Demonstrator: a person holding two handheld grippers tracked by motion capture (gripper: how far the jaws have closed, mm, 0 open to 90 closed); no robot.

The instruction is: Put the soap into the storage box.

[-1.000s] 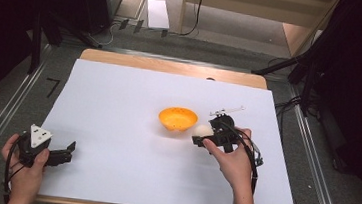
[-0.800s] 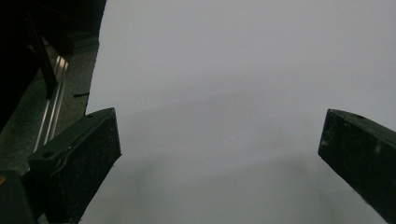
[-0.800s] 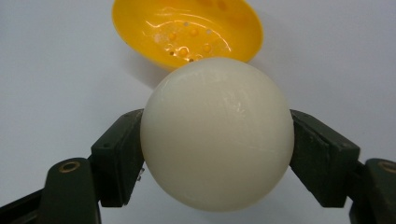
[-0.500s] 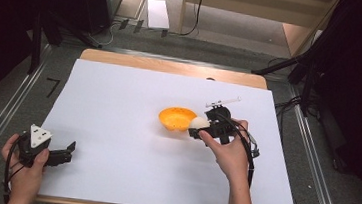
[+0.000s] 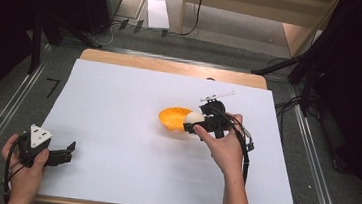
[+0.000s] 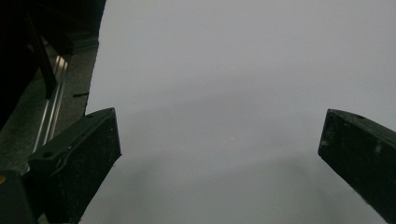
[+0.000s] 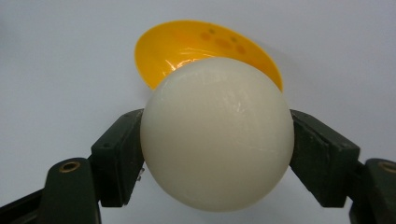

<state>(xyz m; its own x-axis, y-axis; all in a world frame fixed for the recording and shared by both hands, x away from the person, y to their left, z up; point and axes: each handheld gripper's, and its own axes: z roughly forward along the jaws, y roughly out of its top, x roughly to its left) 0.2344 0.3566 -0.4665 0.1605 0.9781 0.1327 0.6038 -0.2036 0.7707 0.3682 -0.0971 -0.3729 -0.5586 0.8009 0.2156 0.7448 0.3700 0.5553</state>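
An orange bowl (image 5: 173, 120) sits on the white table sheet (image 5: 118, 111), right of centre. My right gripper (image 5: 190, 126) is shut on a white ball (image 5: 193, 118) and holds it at the bowl's right rim. In the right gripper view the white ball (image 7: 217, 133) sits squeezed between the two black jaws, with the orange bowl (image 7: 187, 44) just beyond it. At the near left corner of the sheet rests my left gripper (image 5: 68, 151), open. The left gripper view has its jaws wide apart with nothing between them, over bare white sheet (image 6: 224, 93).
The sheet covers a wooden table (image 5: 172, 67) whose far edge shows. Metal rails (image 5: 1, 125) run along the left and right sides. Dark stands and cables (image 5: 289, 102) stand beyond the right edge, and a white box (image 5: 157, 13) lies on the floor behind.
My right gripper has carried the white ball leftward, from beside the bowl to its right rim. The left gripper has stayed where it was.
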